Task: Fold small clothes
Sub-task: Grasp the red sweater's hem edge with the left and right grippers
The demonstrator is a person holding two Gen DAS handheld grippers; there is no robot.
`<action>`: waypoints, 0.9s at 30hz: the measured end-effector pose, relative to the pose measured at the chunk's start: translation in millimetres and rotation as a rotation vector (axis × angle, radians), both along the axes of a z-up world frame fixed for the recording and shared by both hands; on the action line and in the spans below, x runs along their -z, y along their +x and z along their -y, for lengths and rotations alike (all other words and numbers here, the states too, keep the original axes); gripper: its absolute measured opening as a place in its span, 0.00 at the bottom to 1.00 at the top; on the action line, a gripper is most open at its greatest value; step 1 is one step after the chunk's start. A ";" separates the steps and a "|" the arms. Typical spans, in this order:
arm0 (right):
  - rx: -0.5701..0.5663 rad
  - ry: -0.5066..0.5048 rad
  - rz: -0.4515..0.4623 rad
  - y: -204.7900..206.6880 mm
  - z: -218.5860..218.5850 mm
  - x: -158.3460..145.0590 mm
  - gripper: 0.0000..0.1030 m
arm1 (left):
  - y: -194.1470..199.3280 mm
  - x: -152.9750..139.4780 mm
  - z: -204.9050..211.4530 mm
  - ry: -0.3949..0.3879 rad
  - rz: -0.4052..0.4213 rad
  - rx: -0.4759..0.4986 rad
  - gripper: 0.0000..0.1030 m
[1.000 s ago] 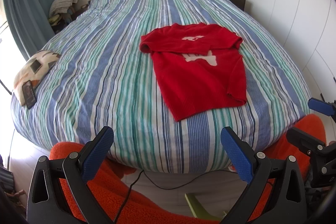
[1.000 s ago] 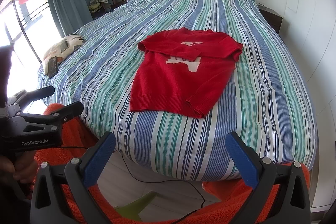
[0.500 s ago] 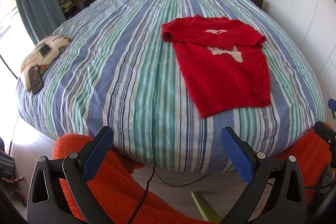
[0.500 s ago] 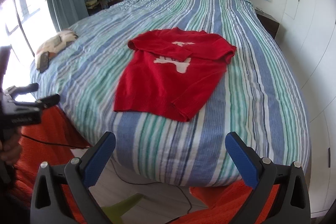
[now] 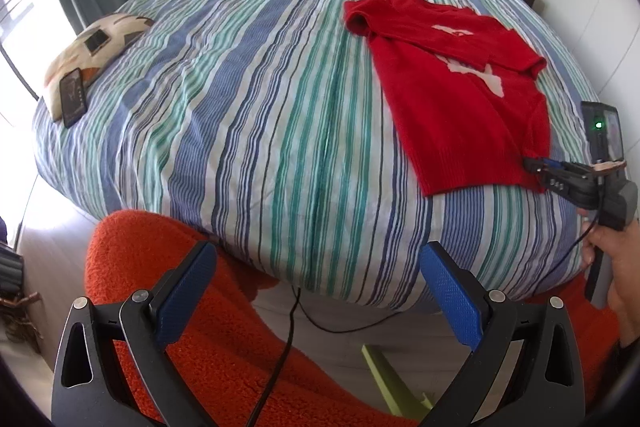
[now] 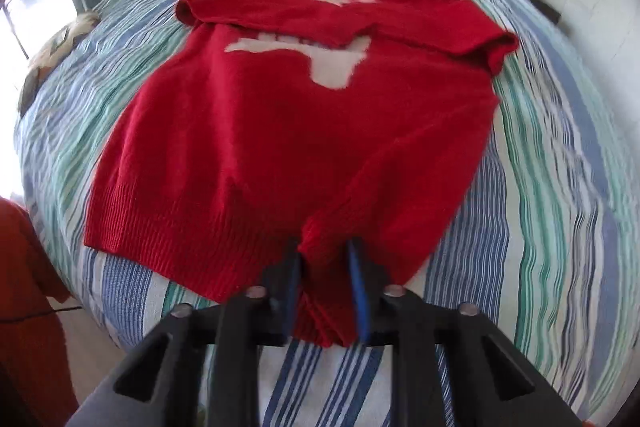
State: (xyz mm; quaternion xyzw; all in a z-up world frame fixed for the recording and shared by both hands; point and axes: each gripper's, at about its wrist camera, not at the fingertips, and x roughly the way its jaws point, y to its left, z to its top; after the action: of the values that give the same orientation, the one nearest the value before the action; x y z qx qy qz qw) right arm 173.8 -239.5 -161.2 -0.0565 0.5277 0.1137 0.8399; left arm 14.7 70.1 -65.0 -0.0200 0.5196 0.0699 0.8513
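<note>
A small red sweater (image 6: 280, 131) with a white figure on its chest lies on the striped bed, sleeves folded across the top. It also shows at the right in the left wrist view (image 5: 460, 99). My right gripper (image 6: 324, 267) is shut on the sweater's bottom hem near its right corner, and shows from the side in the left wrist view (image 5: 536, 163). My left gripper (image 5: 320, 291) is open and empty, off the foot of the bed, well left of the sweater.
The blue-green striped bed (image 5: 260, 107) fills both views. A cushion (image 5: 92, 47) with a phone (image 5: 73, 95) on it lies at the bed's left edge. Orange fleece (image 5: 200, 327) and a black cable (image 5: 292, 327) lie below the bed's foot. White wardrobes stand at the right.
My right gripper has moved forward to the sweater's hem and shut on it. My left gripper has swung a little left and stayed open.
</note>
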 end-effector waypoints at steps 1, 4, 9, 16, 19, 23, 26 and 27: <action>0.037 0.059 -0.005 -5.4 16.1 -7.5 0.12 | -0.6 1.7 -3.3 0.008 -0.001 -0.006 0.99; 0.176 0.141 0.007 -36.3 69.5 -29.4 0.12 | 0.6 11.5 -10.9 0.009 -0.012 -0.015 0.99; 0.386 0.165 -0.097 -76.2 138.8 -10.8 0.15 | 21.5 24.5 -1.8 -0.179 0.041 0.100 0.99; 0.432 0.592 -0.023 -61.4 165.1 -10.8 0.42 | 101.9 78.4 13.3 -0.512 -0.002 0.188 0.98; 0.423 0.690 -0.027 -39.2 168.4 2.5 0.43 | 117.5 106.4 20.3 -0.592 -0.051 0.172 0.91; 0.300 0.727 -0.089 -23.1 144.3 21.9 0.42 | 122.4 121.2 30.5 -0.600 -0.058 0.160 0.51; 0.214 0.576 -0.083 -24.2 114.2 18.0 0.08 | 127.8 128.7 30.7 -0.654 -0.086 0.156 0.03; 0.215 0.544 -0.069 -25.7 111.3 13.0 0.08 | 126.4 125.6 26.2 -0.655 -0.077 0.139 0.03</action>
State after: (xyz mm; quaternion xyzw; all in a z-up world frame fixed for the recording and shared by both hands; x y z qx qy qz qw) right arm 148.1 -350.8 -174.2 0.2310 0.5093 0.1631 0.8128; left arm 141.0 43.9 -190.5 -0.2544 0.5463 -0.1581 0.7822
